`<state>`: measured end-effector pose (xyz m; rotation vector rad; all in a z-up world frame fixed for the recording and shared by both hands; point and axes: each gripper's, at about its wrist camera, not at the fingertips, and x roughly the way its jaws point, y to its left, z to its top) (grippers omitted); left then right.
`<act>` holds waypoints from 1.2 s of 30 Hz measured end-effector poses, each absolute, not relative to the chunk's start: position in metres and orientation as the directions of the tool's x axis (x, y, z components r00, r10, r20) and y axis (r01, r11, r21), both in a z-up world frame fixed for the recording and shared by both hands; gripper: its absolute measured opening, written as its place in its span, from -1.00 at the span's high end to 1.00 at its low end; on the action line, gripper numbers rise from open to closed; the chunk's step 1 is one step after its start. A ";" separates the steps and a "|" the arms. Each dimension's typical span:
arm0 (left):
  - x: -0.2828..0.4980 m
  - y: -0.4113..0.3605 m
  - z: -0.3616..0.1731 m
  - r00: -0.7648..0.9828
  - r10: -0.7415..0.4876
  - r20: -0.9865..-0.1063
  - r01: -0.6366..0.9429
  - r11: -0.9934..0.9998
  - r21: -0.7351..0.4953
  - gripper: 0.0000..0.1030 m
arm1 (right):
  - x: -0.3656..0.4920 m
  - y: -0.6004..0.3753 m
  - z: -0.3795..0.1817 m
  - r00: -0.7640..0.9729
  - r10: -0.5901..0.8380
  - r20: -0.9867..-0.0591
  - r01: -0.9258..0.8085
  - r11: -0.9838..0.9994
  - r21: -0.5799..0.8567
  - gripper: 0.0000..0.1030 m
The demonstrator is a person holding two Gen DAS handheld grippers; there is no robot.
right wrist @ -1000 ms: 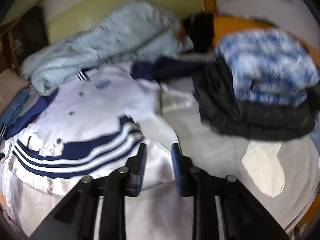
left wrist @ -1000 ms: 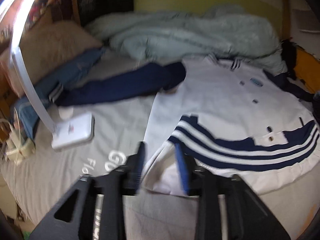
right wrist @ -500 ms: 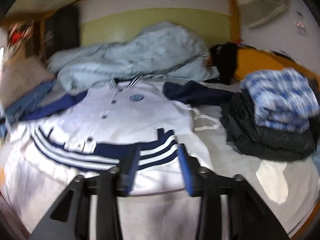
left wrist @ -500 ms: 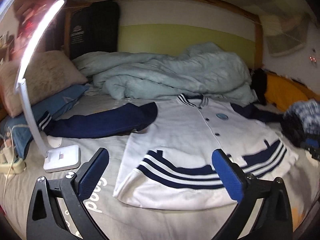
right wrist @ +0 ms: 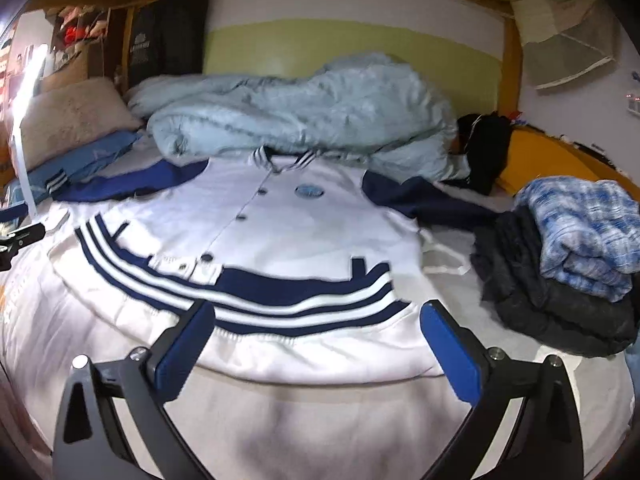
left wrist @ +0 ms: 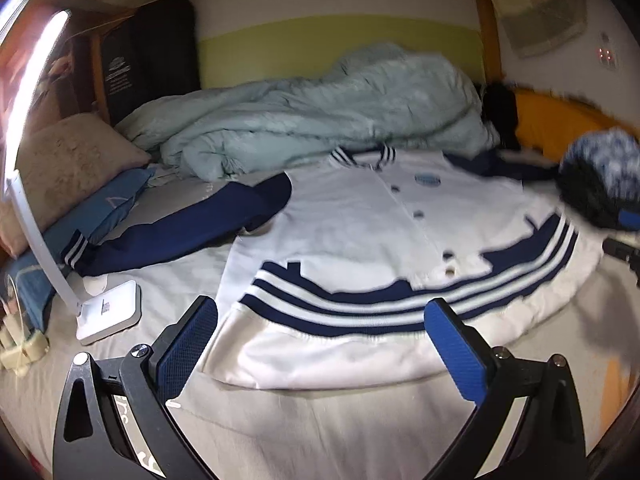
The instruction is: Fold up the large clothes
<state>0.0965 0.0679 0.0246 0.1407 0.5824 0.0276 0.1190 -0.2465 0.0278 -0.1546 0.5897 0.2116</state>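
Left wrist view: the left gripper (left wrist: 320,334) hangs with jaws spread wide and empty over the near hem of the white varsity jacket with navy sleeves and stripes (left wrist: 360,232), spread flat, front up, on the grey bed (left wrist: 320,420).

Right wrist view: the right gripper (right wrist: 316,336) is equally wide and empty. Folding seems not yet begun; next, each gripper likely needs a sleeve or hem corner.

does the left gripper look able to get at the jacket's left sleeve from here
Probably yes: the left gripper is open, and the navy sleeve lies flat on the bed with nothing on it; only the lamp base sits nearby.
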 end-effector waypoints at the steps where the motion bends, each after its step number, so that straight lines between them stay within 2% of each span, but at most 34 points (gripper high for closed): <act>1: 0.099 0.061 0.019 0.823 0.082 -0.561 0.023 0.984 0.178 -0.99 | 0.121 -0.244 0.023 0.798 0.151 -0.583 -0.249 0.964 -0.091 -0.99; 4: 0.104 0.038 -0.003 0.805 0.149 -0.574 0.038 0.953 0.301 -0.99 | 0.125 -0.235 0.010 0.758 0.150 -0.635 -0.275 0.956 -0.102 -0.99; 8: 0.107 0.009 -0.033 0.770 0.143 -0.622 0.126 0.921 0.368 -0.99 | 0.124 -0.214 -0.018 0.685 0.148 -0.713 -0.354 0.924 -0.148 -0.99; 12: 0.110 -0.013 -0.051 0.736 0.144 -0.662 0.175 0.904 0.391 -0.99 | 0.115 -0.193 -0.038 0.718 0.086 -0.690 -0.393 0.869 -0.300 -0.99; 15: 0.121 -0.010 -0.060 0.690 0.157 -0.707 0.161 0.919 0.361 -0.99 | 0.119 -0.192 -0.053 0.722 0.037 -0.691 -0.370 0.865 -0.340 -0.99; 19: 0.140 0.008 -0.072 0.656 0.197 -0.729 0.095 0.936 0.339 -1.00 | 0.131 -0.198 -0.057 0.752 -0.021 -0.658 -0.306 0.874 -0.378 -0.99; 22: 0.154 0.032 -0.075 0.642 0.212 -0.737 -0.005 0.962 0.273 -1.00 | 0.144 -0.204 -0.059 0.761 -0.078 -0.644 -0.249 0.881 -0.401 -0.99; 24: 0.157 0.045 -0.078 0.646 0.258 -0.719 -0.089 0.960 0.265 -1.00 | 0.157 -0.214 -0.058 0.747 -0.093 -0.659 -0.215 0.903 -0.372 -0.99; 27: 0.162 0.057 -0.078 0.653 0.351 -0.671 -0.177 0.932 0.316 -0.95 | 0.171 -0.229 -0.056 0.747 -0.135 -0.651 -0.142 0.924 -0.355 -0.97; 29: 0.170 0.074 -0.078 0.617 0.383 -0.688 -0.233 0.923 0.306 -0.83 | 0.179 -0.239 -0.055 0.749 -0.184 -0.636 -0.087 0.925 -0.371 -0.81; 30: 0.174 0.084 -0.079 0.597 0.383 -0.705 -0.257 0.924 0.284 -0.75 | 0.181 -0.242 -0.055 0.748 -0.191 -0.636 -0.075 0.927 -0.367 -0.62; 32: 0.179 0.101 -0.077 0.581 0.367 -0.726 -0.295 0.927 0.232 -0.33 | 0.187 -0.251 -0.055 0.734 -0.187 -0.653 -0.060 0.940 -0.336 -0.25; 33: 0.179 0.104 -0.075 0.590 0.360 -0.723 -0.292 0.930 0.224 0.17 | 0.188 -0.252 -0.055 0.731 -0.183 -0.657 -0.060 0.942 -0.329 0.08; 34: 0.179 0.104 -0.073 0.605 0.351 -0.714 -0.283 0.934 0.219 0.52 | 0.189 -0.253 -0.056 0.732 -0.194 -0.653 -0.054 0.939 -0.340 0.32; 36: 0.173 0.099 -0.067 0.631 0.374 -0.680 -0.287 0.927 0.243 0.70 | 0.188 -0.252 -0.054 0.740 -0.191 -0.646 -0.050 0.941 -0.335 0.53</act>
